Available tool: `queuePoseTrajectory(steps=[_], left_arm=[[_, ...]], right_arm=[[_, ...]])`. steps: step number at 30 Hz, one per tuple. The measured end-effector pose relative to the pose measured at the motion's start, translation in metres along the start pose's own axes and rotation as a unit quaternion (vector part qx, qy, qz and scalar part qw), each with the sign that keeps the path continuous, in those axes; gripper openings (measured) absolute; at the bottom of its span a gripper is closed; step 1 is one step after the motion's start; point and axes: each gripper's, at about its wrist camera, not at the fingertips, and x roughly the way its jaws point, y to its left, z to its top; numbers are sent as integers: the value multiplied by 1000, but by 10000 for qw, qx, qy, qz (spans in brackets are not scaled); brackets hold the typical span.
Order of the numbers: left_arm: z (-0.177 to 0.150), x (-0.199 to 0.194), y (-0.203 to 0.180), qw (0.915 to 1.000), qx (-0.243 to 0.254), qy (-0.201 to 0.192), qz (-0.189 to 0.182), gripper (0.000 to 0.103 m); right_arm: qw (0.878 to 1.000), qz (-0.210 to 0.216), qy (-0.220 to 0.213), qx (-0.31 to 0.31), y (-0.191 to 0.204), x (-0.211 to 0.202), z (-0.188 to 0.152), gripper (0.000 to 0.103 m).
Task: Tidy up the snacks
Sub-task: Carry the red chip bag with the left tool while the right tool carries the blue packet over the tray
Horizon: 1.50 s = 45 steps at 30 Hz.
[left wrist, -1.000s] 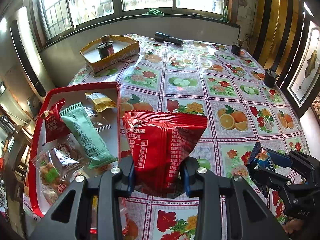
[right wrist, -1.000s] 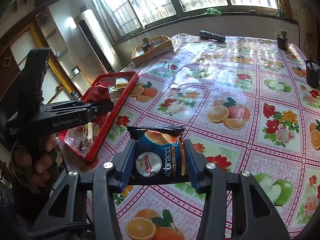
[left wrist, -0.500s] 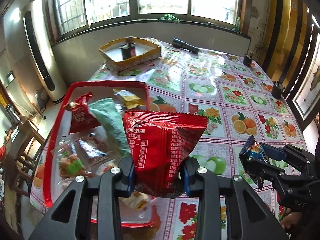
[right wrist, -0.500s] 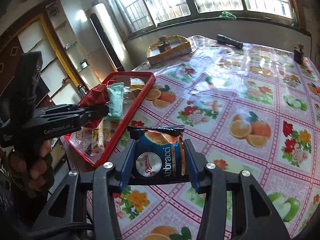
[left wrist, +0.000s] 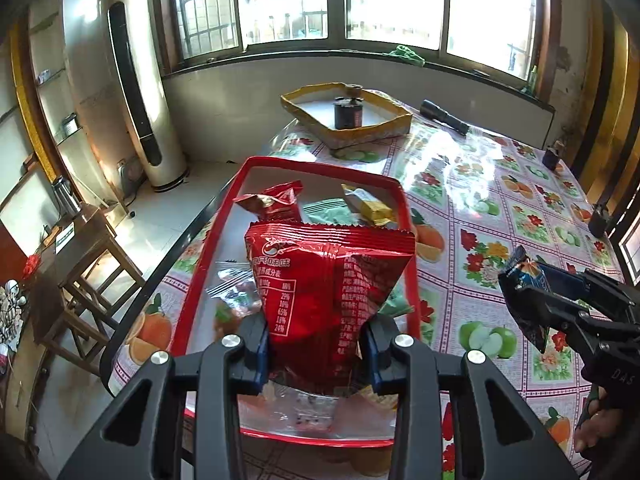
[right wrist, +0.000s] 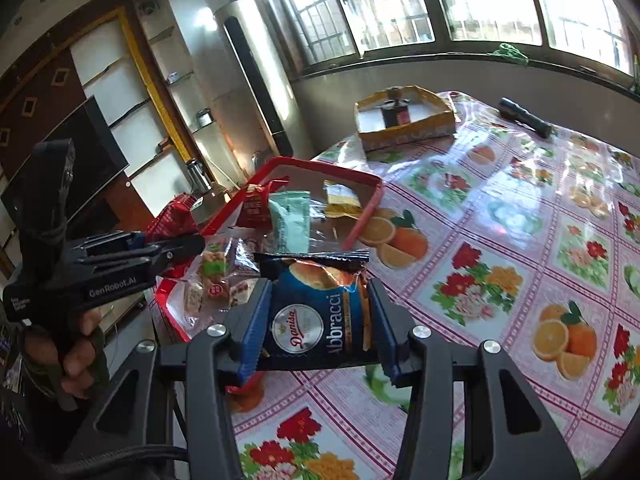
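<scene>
My left gripper (left wrist: pixel 318 354) is shut on a red snack bag (left wrist: pixel 328 280), held upright above the red tray (left wrist: pixel 410 264). The tray holds several packets, among them a small red one (left wrist: pixel 274 202), a pale green one (right wrist: pixel 290 220) and a yellow one (left wrist: pixel 370 208). My right gripper (right wrist: pixel 318 326) is shut on a dark blue Danisa Abbracci packet (right wrist: pixel 320 312), raised over the tablecloth just right of the tray's near corner. In the left wrist view that gripper (left wrist: pixel 532 304) shows at the right edge; in the right wrist view the left gripper (right wrist: pixel 176 246) shows at the left, in a hand.
A yellow cardboard box (left wrist: pixel 348 120) with a dark canister (left wrist: pixel 348 114) stands at the table's far side, a black flashlight (left wrist: pixel 444 118) beside it. Small dark objects (left wrist: pixel 554 156) stand along the right edge. The fruit-print tablecloth (right wrist: pixel 520 260) covers the table; wooden stools (left wrist: pixel 92 284) stand left of it.
Both grippers have moved left with their packets still held. The red bag now hangs over the tray instead of beside it, and the blue packet has come close to the tray's near corner.
</scene>
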Motion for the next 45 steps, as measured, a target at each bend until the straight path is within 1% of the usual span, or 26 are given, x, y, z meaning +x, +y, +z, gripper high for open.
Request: queuePoseTrajectory(steps=[5, 16, 27, 32, 36, 38, 41, 45], left_arm=[[-1, 5, 11, 10000, -80, 32, 26, 36], [1, 9, 24, 9998, -170, 44, 69, 36], [5, 15, 27, 9998, -193, 78, -11, 35], [6, 25, 26, 9996, -213, 150, -100, 35], [7, 38, 28, 9990, -290, 286, -188, 35], [6, 44, 29, 9986, -318, 363, -229, 35], [5, 50, 29, 9984, -292, 435, -224, 35], [5, 58, 28, 9980, -284, 517, -225, 35]], right_arm=[[9998, 115, 64, -130, 13, 21, 15, 50], [9994, 303, 104, -157, 21, 58, 42, 50], [9988, 466, 130, -82, 20, 91, 71, 50], [9983, 535, 238, -26, 18, 117, 89, 50], [9984, 352, 386, -219, 25, 145, 100, 50], [9980, 332, 485, -239, 26, 157, 102, 50], [9975, 222, 600, -307, 26, 171, 103, 50], [9965, 212, 764, -255, 20, 187, 99, 50]])
